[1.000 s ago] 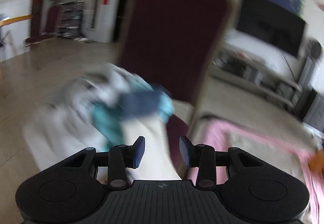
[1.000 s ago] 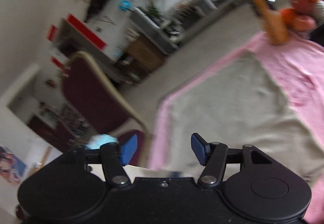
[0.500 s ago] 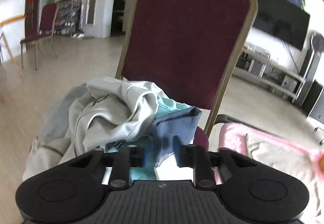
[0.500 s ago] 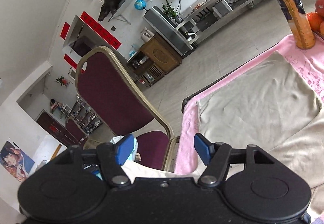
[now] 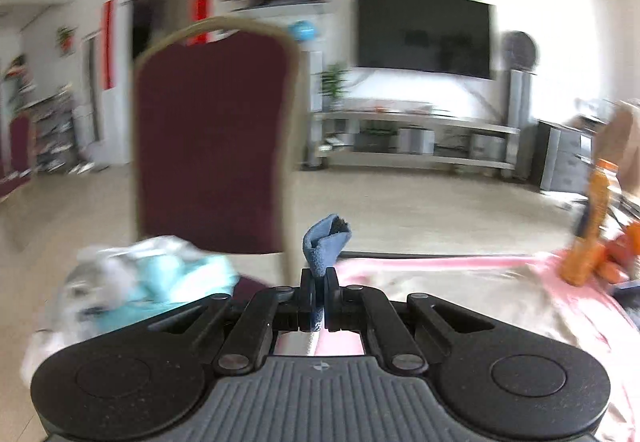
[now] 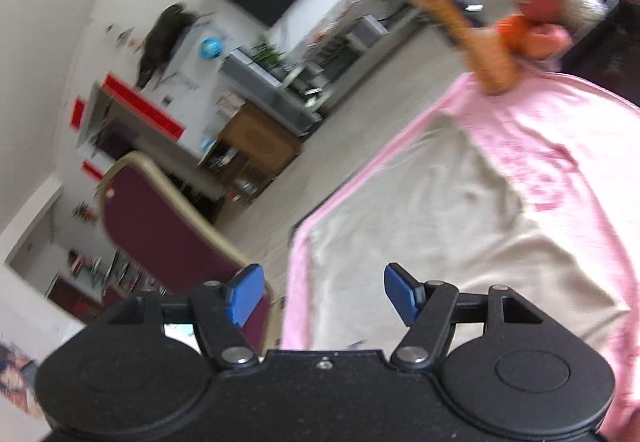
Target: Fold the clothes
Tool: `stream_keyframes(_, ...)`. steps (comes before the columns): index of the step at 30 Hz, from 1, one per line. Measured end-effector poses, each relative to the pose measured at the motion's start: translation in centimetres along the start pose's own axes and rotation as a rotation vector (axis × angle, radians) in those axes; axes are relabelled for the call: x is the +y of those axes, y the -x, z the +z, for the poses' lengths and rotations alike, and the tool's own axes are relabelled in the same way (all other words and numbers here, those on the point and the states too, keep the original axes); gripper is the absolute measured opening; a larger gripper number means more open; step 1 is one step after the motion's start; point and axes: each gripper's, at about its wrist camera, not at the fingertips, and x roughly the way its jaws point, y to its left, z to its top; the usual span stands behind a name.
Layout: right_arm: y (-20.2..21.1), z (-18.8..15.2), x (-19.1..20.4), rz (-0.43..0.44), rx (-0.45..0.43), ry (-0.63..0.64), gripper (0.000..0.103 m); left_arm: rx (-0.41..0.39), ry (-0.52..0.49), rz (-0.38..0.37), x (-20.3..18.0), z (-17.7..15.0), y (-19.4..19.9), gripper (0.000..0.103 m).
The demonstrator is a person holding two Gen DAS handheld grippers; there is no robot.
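L gripper jaws clamped on blue cloth, held up nr chair | R gripper jaws apart, nothing betw, over beige garment on pink worktop cover | clothes pile on chair seat

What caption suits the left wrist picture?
Left gripper shut on blue garment, clothes pile on the maroon chair behind.

Left gripper black with a grey ridged middle, two round side bumps, silver screws, thin black fingers, right gripper black and speckled, silver screws, blue pads
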Motion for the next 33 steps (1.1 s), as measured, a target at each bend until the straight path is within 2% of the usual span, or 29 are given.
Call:
stream_keyframes(6,-0.1,0.6,-6.9,-0.072,0.03,-0.072,0.066,0.063,-0.135,-0.1,-11.7,-3.0,-1.7,0.002)
stream_keyframes(13,-1.2,0.0,-13.4,-0.071,0.07,-0.156,0.066,0.201,-0.204,-0.205,-23.3,-9.2,-4.6,0.002)
stream_keyframes(14,-1.5,-0.1,-14.0,-0.087,0.084,-0.176,0.066,0.239,-0.215,-0.222,-24.5,-10.3,-5.1,0.006)
stream_keyframes(15,-1.8,-0.2,-14.6,-0.101,0.096,-0.192,0.066,0.277,-0.226,-0.239,-25.6,-11.4,-5.6,0.015)
stream_keyframes(18,-2.4,0.0,-15.0,-0.119,0.122,-0.187,0.066,0.363,-0.266,-0.285,-26.9,-13.7,-5.9,0.021)
stream_keyframes(19,-2.4,0.0,-14.9,-0.123,0.122,-0.174,0.066,0.354,-0.276,-0.285,-26.0,-13.7,-5.3,0.022)
stream_keyframes(20,-2.5,-0.1,-14.8,-0.125,0.127,-0.163,0.066,0.344,-0.286,-0.284,-25.2,-13.7,-4.7,0.031)
stream_keyframes(21,-2.6,-0.2,-14.7,-0.128,0.132,-0.151,0.066,0.334,-0.296,-0.284,-24.3,-13.7,-4.0,0.035)
stream_keyframes(23,-2.9,-0.3,-14.5,-0.131,0.145,-0.129,0.066,0.313,-0.315,-0.283,-22.6,-13.7,-2.7,0.035)
stream_keyframes(26,-3.7,-0.7,-13.8,-0.14,0.177,-0.069,0.063,0.321,-0.253,-0.195,-17.0,-13.6,-2.6,0.035)
stream_keyframes(29,-5.4,-1.2,-12.5,-0.148,0.235,-0.014,0.046,0.343,-0.159,-0.077,-11.4,-14.3,-2.6,0.033)
stream_keyframes(30,-6.1,-1.5,-12.1,-0.144,0.259,0.0,0.039,0.355,-0.117,-0.039,-9.8,-14.7,-2.7,0.029)
stream_keyframes(33,-8.6,-2.3,-10.4,-0.169,0.315,0.058,0.037,0.402,0.033,0.065,-5.6,-16.0,-3.3,0.025)
